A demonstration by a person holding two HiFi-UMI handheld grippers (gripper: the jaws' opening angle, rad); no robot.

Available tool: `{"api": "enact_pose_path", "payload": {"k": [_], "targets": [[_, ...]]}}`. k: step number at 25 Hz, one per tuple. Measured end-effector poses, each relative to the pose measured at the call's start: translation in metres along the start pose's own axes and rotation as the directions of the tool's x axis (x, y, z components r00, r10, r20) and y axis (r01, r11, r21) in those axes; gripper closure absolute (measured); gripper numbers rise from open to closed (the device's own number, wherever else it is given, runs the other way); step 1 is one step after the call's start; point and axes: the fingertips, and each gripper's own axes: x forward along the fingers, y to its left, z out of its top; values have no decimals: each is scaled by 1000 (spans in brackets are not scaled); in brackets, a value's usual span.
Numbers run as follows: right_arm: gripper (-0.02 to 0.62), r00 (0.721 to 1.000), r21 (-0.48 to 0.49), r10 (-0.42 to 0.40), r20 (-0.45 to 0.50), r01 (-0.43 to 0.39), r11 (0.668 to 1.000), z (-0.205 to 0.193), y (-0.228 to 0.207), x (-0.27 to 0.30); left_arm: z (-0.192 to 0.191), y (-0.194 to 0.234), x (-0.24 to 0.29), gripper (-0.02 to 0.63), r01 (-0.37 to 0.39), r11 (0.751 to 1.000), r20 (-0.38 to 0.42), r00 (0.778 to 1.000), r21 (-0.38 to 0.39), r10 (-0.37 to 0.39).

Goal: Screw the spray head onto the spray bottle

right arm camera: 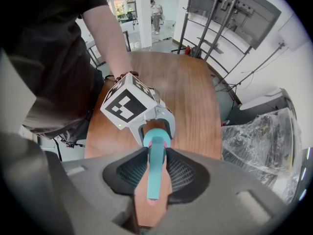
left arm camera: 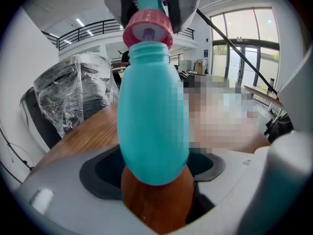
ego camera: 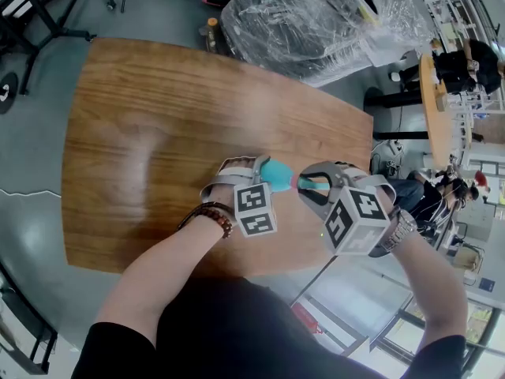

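A teal spray bottle (ego camera: 276, 172) stands tilted over the wooden table (ego camera: 158, 133), with my left gripper (ego camera: 254, 172) shut on its lower body. In the left gripper view the bottle (left arm camera: 151, 116) fills the middle, its bare neck at the top. The teal spray head (right arm camera: 155, 170) with a pink collar (left arm camera: 148, 29) sits right at the neck's mouth. My right gripper (ego camera: 316, 184) points straight down and is shut on the spray head (ego camera: 309, 184), its pads (right arm camera: 183, 173) pressing both sides. Whether the collar's threads have caught I cannot tell.
A large plastic-wrapped bundle (ego camera: 316, 22) stands past the table's far edge. A round wooden table (ego camera: 434, 109) with seated people is off to the right. The person's body is against the table's near edge, and the grippers work close to its right corner.
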Motion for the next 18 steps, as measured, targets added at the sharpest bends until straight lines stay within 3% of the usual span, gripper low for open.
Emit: {"api": "enact_pose_path", "payload": {"k": [5,12,18], "targets": [[485,995,-170,-40,-88,25,985,-3,5,0,1,0,2,198,0,1000,-5,1000,0,0],[485,973,-381,-90,-211,3,925,-1,12,0,2,0,4,198,0,1000,-11,1000,0,0],[485,957,-504,-186,-224,50,862,1,2,4,4,0,5,198,-2,1000,-17,1000,-1,2]]}}
